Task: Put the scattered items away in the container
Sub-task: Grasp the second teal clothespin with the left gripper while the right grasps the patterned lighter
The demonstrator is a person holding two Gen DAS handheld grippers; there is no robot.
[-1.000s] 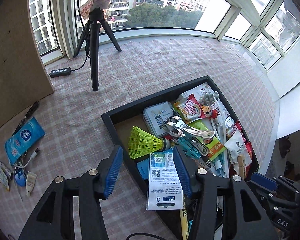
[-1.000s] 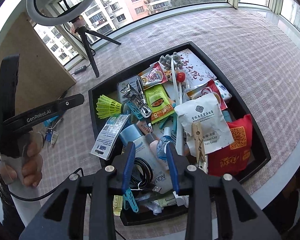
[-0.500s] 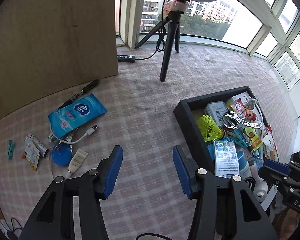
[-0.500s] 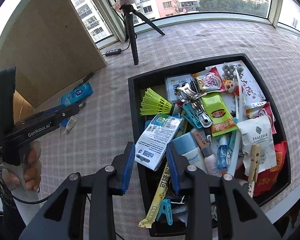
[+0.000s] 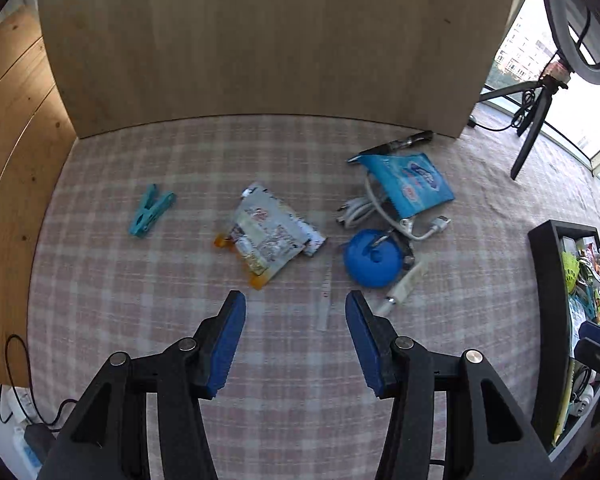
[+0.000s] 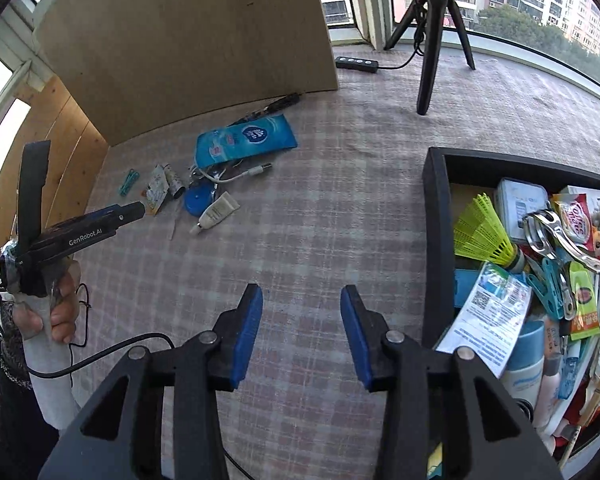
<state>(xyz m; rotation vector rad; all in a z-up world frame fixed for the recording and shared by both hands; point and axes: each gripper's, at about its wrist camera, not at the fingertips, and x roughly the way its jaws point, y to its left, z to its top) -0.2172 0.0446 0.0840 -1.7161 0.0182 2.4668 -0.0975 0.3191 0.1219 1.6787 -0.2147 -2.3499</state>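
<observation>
Loose items lie on the checked cloth: a teal clothespin [image 5: 150, 216], snack sachets [image 5: 266, 240], a blue round case [image 5: 374, 258], a small cream tube [image 5: 404, 288], a white cable [image 5: 380, 212], a blue tissue pack [image 5: 410, 182] and a dark pen [image 5: 404, 144]. My left gripper [image 5: 296, 308] hangs open just short of the sachets, nothing between its pads. The black tray [image 6: 438, 240] at the right is crammed with several items. My right gripper [image 6: 302, 312] hovers over bare cloth left of the tray, its jaws opening and empty. The tissue pack [image 6: 246, 140] and tube [image 6: 218, 212] lie beyond it.
A wooden board [image 5: 260, 40] stands upright behind the loose items. A black tripod [image 6: 432, 40] with a ring light and a cable remote [image 6: 356, 65] stand near the windows. A hand [image 6: 56, 312] holds the left gripper's handle at the left of the right wrist view.
Both grippers swung left, away from the tray toward the loose items by the board. The right gripper's jaws have spread wider. The left gripper's jaws kept their gap.
</observation>
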